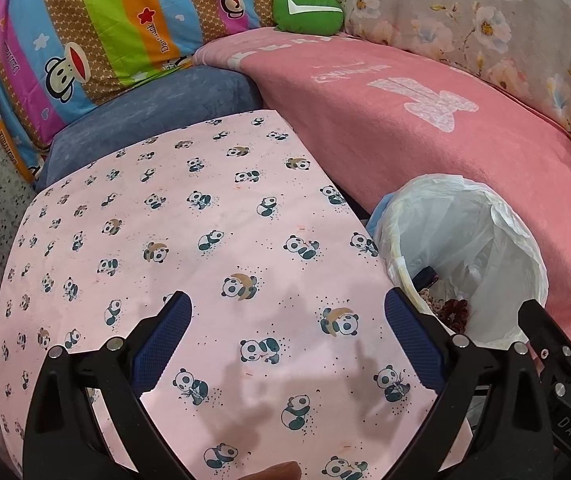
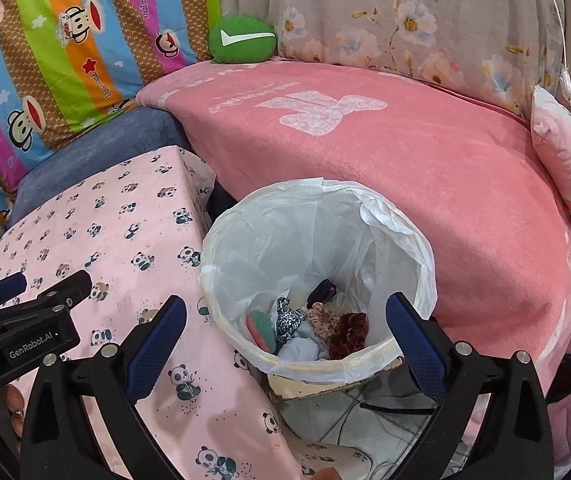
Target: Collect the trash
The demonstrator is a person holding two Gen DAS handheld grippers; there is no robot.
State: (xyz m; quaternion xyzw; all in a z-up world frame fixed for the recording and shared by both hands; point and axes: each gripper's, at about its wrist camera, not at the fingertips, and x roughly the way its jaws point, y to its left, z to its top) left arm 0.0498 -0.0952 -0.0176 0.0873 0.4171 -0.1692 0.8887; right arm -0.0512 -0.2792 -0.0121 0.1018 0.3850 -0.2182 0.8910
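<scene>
A round bin [image 2: 405,240] lined with a white plastic bag stands between the pink panda-print table [image 2: 97,240] and the pink bed. At its bottom lie several items: a dark red scrunchie [image 2: 351,328], a leopard-print scrunchie [image 2: 287,320], a pale cloth [image 2: 301,350], a green and pink flat piece [image 2: 261,330] and a black object [image 2: 321,290]. My right gripper [image 2: 285,324] hangs open above the bin's mouth, nothing between its fingers. My left gripper [image 1: 287,324] stands open over the bare table [image 1: 205,240], left of the bin [image 1: 525,256]. It also shows at the left of the right wrist view [image 2: 37,288].
A pink blanket [image 2: 405,152] covers the bed behind the bin. A blue cushion [image 1: 145,116], a striped cartoon quilt [image 1: 85,28], a green plush [image 1: 307,10] and a floral cloth [image 1: 465,20] lie further back. Cables [image 2: 365,412] run on the floor under the bin.
</scene>
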